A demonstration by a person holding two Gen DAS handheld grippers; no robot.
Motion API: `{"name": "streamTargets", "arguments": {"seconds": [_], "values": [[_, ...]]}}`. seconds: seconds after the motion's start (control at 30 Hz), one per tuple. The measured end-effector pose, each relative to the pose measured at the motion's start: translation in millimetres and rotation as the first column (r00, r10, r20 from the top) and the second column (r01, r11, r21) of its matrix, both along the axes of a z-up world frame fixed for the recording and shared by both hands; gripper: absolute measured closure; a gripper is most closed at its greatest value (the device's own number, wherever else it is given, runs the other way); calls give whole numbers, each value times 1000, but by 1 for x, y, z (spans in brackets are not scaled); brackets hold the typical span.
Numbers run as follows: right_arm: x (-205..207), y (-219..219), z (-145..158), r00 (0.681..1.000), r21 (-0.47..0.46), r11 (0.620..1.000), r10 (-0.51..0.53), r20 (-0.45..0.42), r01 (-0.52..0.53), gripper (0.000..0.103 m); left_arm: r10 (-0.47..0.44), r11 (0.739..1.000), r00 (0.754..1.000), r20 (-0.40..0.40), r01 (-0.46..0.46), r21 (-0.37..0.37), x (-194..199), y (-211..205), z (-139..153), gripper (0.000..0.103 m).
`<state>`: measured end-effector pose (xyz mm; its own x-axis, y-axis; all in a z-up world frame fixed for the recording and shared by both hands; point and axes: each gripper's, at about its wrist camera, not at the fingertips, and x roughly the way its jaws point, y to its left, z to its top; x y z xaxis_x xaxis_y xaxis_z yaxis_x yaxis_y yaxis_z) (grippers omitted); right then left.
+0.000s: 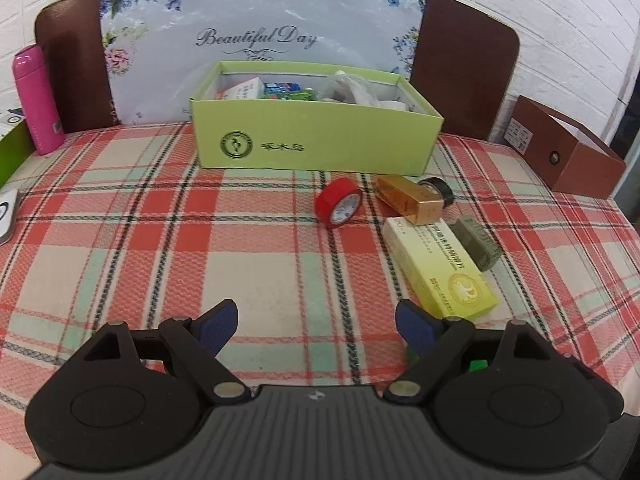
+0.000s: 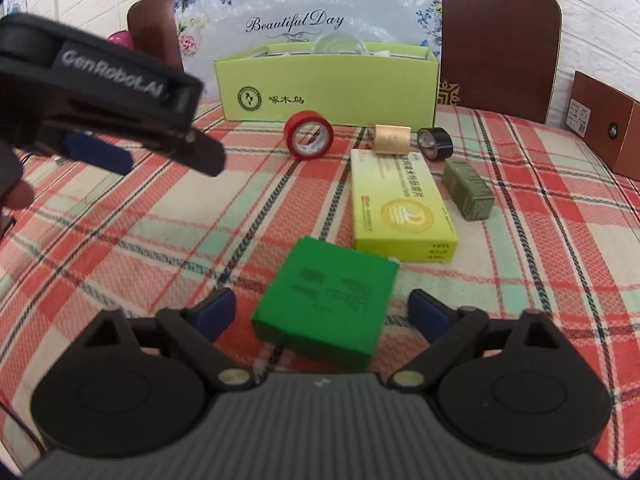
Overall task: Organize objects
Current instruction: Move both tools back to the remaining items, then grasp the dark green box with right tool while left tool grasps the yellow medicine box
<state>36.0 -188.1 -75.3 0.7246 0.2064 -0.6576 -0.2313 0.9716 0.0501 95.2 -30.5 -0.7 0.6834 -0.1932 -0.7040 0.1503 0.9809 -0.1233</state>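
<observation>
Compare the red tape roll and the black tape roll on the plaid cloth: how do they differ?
The red tape roll is bright red and looks the larger; the black tape roll is dark and looks smaller. The red one stands left of the gold box, the black one right of it. Both stand on edge in front of the green storage box, with neither gripper touching them.

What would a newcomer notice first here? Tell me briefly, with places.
The bright green box lies between the open pads of the right tool, nearest the camera. Behind it lie a yellow box and a red tape roll. At the back of the plaid cloth stands an open, half-filled lime carton.
</observation>
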Motion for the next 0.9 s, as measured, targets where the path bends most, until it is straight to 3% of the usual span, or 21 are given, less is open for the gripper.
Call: {"name": "streamTargets", "arguments": {"seconds": [0.07, 0.23, 0.5, 0.57, 0.7, 0.9], "values": [[-7, -16, 1, 1000, 5, 1000, -13, 1, 13, 41, -33, 999, 999, -21, 32, -31, 5, -15, -3, 14], [-22, -49, 2, 995, -27, 995, -95, 4, 95, 41, -112, 991, 993, -40, 109, -72, 28, -69, -15, 14], [-36, -74, 2, 988, 15, 988, -153, 10, 153, 41, -112, 993, 988, -105, 115, 20, 68, -125, -50, 14], [-37, -74, 3, 988, 18, 988, -153, 12, 153, 41, -126, 992, 991, -50, 127, 23, 60, -118, -51, 21], [-37, -70, 4, 996, 47, 995, -94, 12, 93, 41, -157, 987, 986, -53, 155, -41, 42, -84, -44, 30], [-31, -42, 3, 998, 41, 998, 55, 26, -56, 41, -105, 994, 994, -38, 106, 36, -3, -22, -44, 30]]}}
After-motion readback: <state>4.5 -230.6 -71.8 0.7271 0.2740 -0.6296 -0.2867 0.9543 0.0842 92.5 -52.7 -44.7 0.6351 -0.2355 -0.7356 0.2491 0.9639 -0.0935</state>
